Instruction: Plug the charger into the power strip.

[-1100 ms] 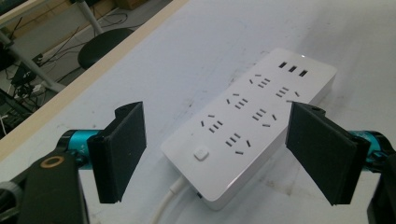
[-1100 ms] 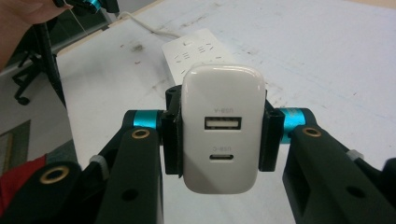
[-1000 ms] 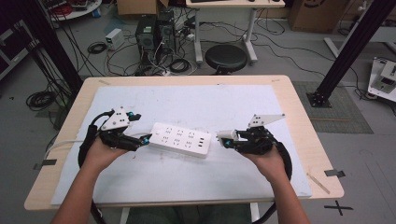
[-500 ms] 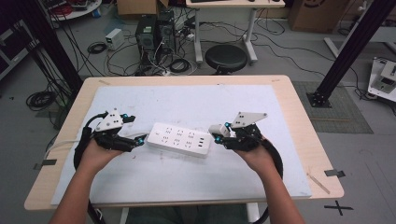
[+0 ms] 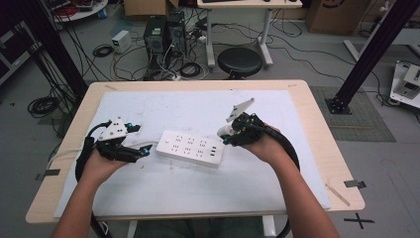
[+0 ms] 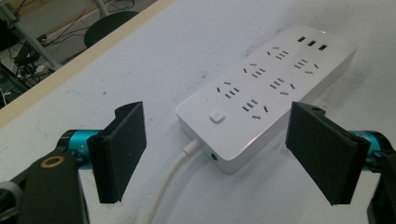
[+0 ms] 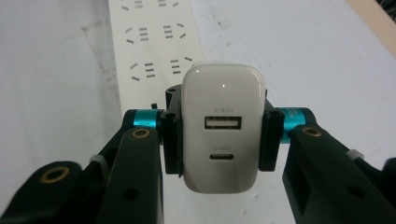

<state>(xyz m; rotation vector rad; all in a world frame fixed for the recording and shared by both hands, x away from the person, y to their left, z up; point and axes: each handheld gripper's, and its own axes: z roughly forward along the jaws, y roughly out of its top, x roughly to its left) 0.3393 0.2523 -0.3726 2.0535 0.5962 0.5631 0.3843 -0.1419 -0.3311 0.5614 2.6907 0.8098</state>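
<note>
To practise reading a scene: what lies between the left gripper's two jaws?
In the left gripper view, the open left gripper has the near end of the power strip between its jaws, with its white cable trailing out; neither pad touches it.

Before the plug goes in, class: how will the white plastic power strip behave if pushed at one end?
The white plastic power strip lies flat, so it probably slides or pivots, not tips. Its smooth shell looks stiff. Its white cable may drag slightly.

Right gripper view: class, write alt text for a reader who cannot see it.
A white rounded plastic USB charger is clamped between the black jaws of the right gripper, its two ports facing the camera. Beyond it, a white rectangular power strip lies on the white table cover.
</note>
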